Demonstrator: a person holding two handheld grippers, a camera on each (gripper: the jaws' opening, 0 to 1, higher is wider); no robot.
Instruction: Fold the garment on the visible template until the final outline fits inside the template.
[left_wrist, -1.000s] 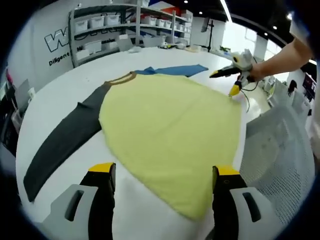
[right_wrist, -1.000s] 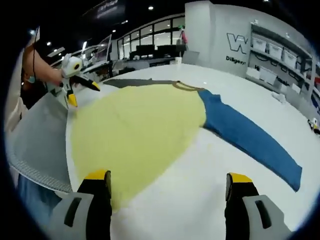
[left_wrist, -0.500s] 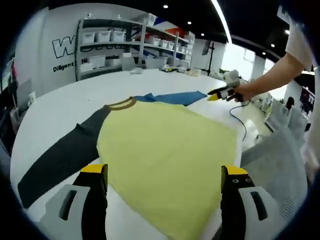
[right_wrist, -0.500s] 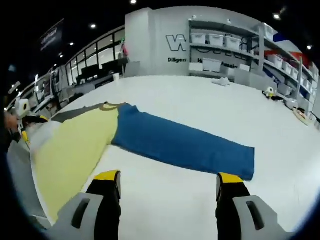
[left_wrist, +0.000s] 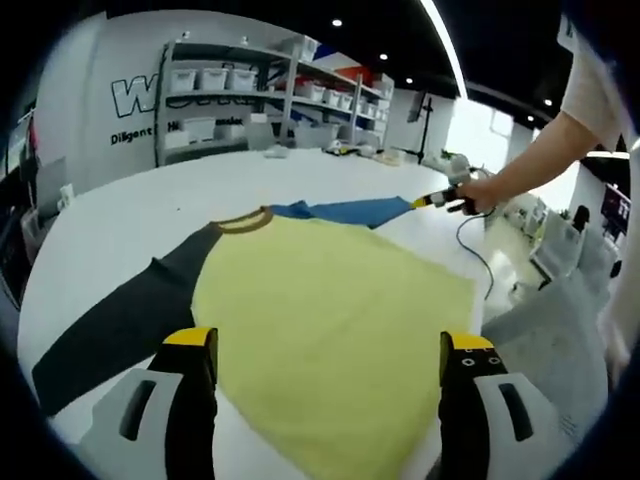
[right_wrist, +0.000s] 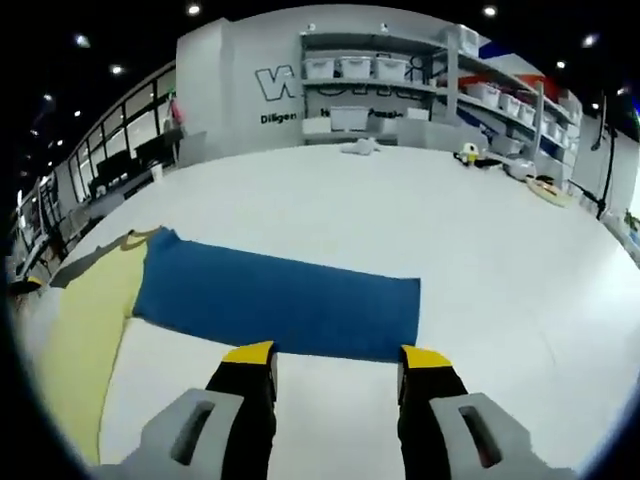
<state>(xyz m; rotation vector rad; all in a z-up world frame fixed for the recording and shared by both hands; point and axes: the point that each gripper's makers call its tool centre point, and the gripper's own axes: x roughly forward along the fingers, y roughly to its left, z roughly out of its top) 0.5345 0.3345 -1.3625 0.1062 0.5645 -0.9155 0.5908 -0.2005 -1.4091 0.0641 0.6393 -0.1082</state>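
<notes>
Your right gripper, jaws parted and empty, hovers just short of the blue sleeve, which lies flat on the white table. Its long axis runs across your jaws toward the yellow body, so this hand is nearer.

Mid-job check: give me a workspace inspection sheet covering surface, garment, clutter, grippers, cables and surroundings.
Surface: white table, flat.
Job's things: shirt lies spread flat, yellow body, dark grey sleeve and blue sleeve both stretched out; no fold made. Template outline cannot be made out.
Clutter: small items at the table's far edge.
Grippers: left gripper open above the yellow body; right gripper open at the blue sleeve's near edge.
Cables: a cord trails from the right gripper.
Surroundings: shelving with bins, lettered wall.
</notes>
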